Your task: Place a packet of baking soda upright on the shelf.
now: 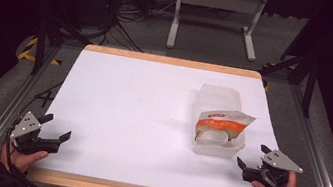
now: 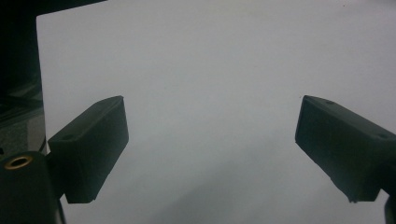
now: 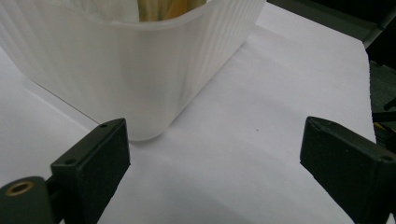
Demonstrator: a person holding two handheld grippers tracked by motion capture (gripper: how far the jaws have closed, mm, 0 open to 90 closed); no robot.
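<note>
In the high view, a translucent plastic container [image 1: 220,125] holding an orange-and-white packet [image 1: 223,124] stands right of centre on the white table [image 1: 126,112]. The left gripper [image 1: 55,126] rests at lower left, jaws spread and empty over bare tabletop. The right gripper [image 1: 252,155] sits at lower right, jaws spread, just beside the container's near corner [image 3: 149,126].

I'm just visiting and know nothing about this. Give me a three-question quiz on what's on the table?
1. True or false: the right gripper holds the tub.
2. What lies in the tub? A) a packet B) a spoon C) a cup
3. Fill in: the left gripper has its jaws ____.

Key: 1. False; it is open, just short of the tub. 2. A, the orange and white packet. 3. open, over bare table.
</note>
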